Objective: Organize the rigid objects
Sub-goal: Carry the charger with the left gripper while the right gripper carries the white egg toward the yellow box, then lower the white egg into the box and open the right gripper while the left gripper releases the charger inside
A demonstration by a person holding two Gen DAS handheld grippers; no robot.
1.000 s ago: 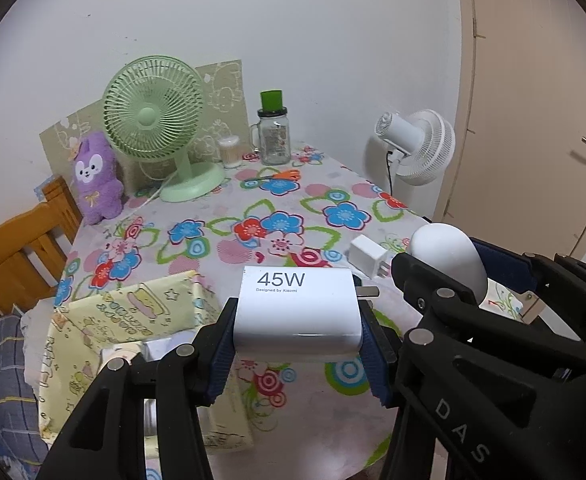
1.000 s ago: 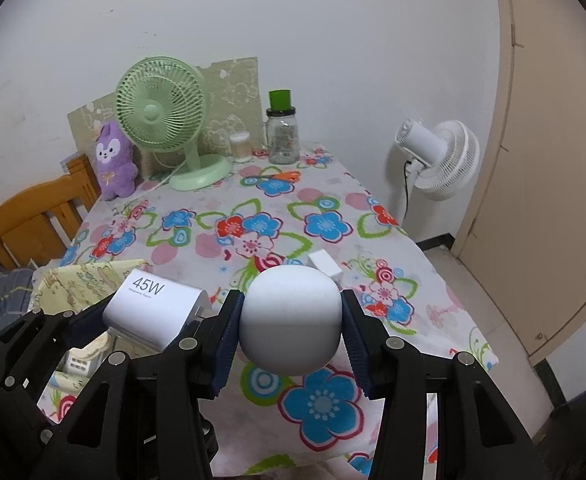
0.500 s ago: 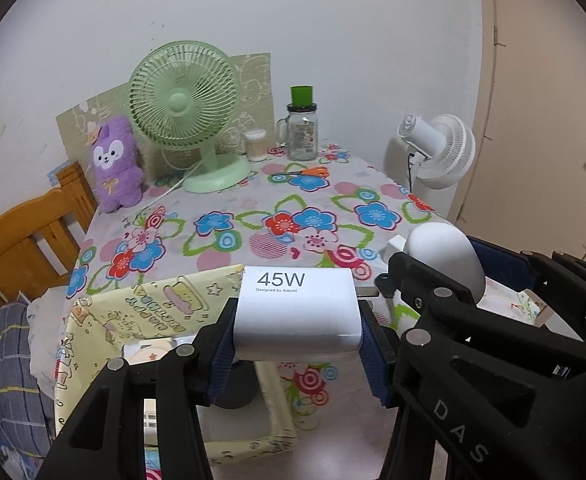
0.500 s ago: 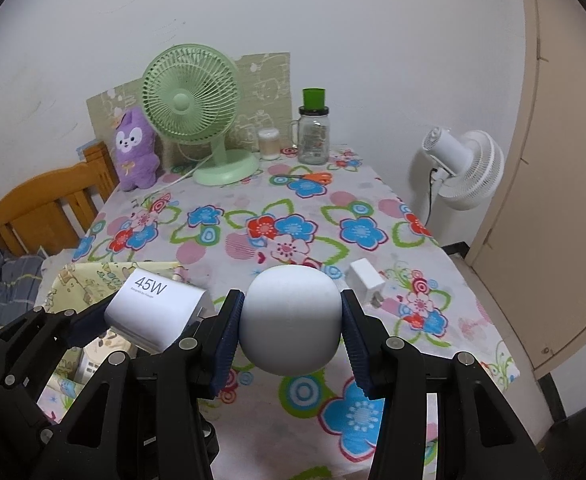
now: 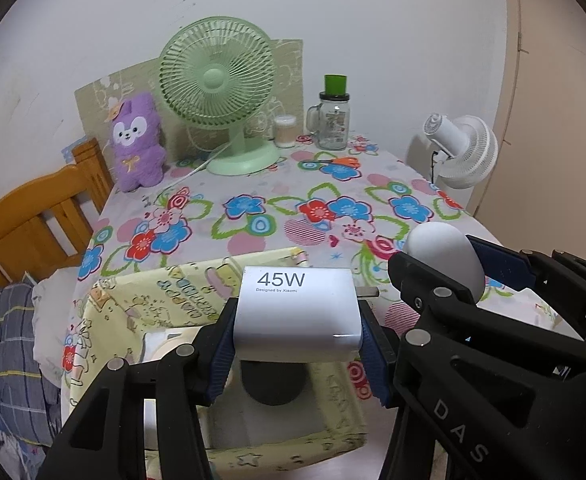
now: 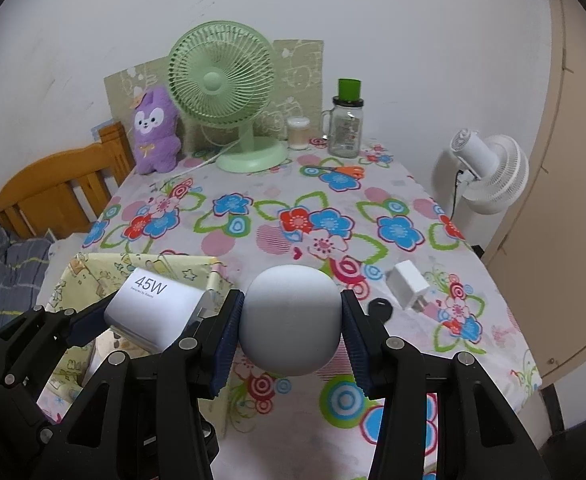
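1. Closest in: the left gripper [image 5: 297, 350] is clamped on the white 45W charger [image 5: 297, 312], pads on its two flat sides, prongs sticking out to the right. It hangs right over the yellow fabric box [image 5: 197, 292] at the table's near left corner. Hard glossy plastic, light I'd guess, so could be a bit slippery, but the flat sides are the right spot to pinch.
2. The right gripper [image 6: 289, 322] is squeezing a white rounded speaker-looking thing [image 6: 289, 318] across its widest part, above the tablecloth [image 6: 253, 216] just right of the box. Curved body, so it might squirt out if the grip sits off-centre.
3. A little farther toward the right edge, a small white plug [image 6: 409, 285] lies loose, a small black object [image 6: 381, 306] just beside it.
4. Far edge: green fan [image 6: 221, 80], purple plush [image 6: 155, 130], glass jar [image 6: 347, 128].
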